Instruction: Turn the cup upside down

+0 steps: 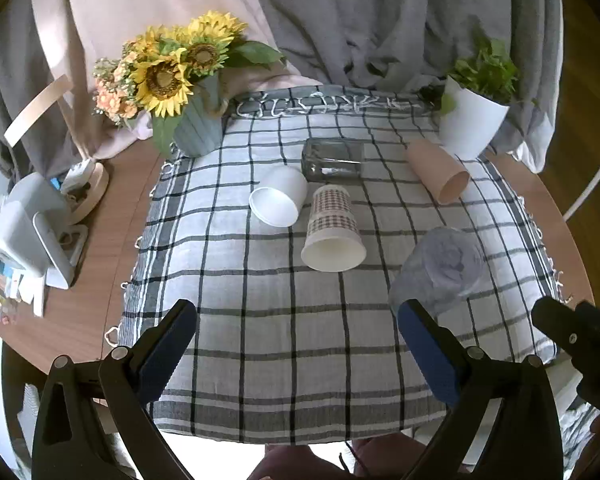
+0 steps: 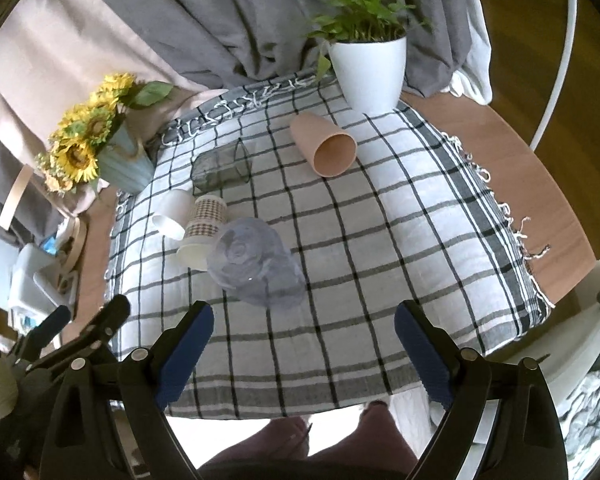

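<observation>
Handling the translucent bluish plastic cup (image 2: 256, 266) should be easy on weight but tricky on grip: it looks thin, light and smooth, so it will likely flex and slip if you squeeze hard. Take it across the side wall near the middle, one pad on each side, with gentle pressure. It sits on the checked black-and-white cloth (image 2: 380, 240), whether on its side or already base-up the frames do not settle. Your right gripper (image 2: 304, 332) hangs released, its blue pads wide apart and holding nothing; the cup lies just ahead of it, nearer the left pad than the right. Your left gripper (image 1: 298, 330) is also spread and empty, and from there the cup (image 1: 440, 268) is ahead and off to the right, just beyond the right pad. Farther ahead lie a patterned paper cup (image 1: 332, 232), a plain white paper cup (image 1: 278, 202), a clear glass tumbler (image 1: 332, 160) and a beige plastic cup (image 1: 436, 176), all on their sides
</observation>
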Demonstrator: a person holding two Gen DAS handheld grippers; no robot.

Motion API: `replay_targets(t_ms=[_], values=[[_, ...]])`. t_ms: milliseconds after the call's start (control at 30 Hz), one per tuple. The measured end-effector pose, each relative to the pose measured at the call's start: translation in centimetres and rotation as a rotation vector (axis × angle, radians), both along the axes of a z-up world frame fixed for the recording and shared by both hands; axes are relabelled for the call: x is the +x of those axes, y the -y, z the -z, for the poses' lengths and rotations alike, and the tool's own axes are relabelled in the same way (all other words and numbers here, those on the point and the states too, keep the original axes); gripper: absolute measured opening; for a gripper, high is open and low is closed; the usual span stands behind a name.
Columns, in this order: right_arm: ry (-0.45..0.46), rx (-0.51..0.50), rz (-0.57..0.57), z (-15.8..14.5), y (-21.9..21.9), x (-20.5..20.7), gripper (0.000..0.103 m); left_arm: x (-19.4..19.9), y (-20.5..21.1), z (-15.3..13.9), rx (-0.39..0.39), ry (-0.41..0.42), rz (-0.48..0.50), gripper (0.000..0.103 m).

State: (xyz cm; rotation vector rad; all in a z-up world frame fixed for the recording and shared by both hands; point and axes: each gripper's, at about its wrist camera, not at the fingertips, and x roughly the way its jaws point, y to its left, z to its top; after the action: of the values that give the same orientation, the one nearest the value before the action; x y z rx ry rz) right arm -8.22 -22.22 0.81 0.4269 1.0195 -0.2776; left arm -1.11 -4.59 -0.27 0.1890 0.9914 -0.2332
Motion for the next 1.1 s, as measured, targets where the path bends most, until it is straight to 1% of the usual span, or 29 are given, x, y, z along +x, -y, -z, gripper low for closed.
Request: replay_targets(t_ms=[100,267,633,1100], values=[[0.021,-0.025,-0.019,-0.6,-0.7,-0.1,0.092,0.0,-0.1,-0.1,0.008,0.011,0.0,0.103],[0.05,-0.058,-0.045,-1.4,-1.7,-0.4,0.095,0.3,-0.4,-0.3,-0.002,0.013,-0.014,0.103],[0.037,-0.063,-0.022,-1.3,-1.2,-0.6,0.095,0.5,0.1,0.0,-0.004,0.008,-0.001,0.103],[0.031,-0.064,-0.046,-1.1,-1.6,-0.3,0.095,0.3,-0.4,-0.3,-0.007,0.023,-0.023,0.103]])
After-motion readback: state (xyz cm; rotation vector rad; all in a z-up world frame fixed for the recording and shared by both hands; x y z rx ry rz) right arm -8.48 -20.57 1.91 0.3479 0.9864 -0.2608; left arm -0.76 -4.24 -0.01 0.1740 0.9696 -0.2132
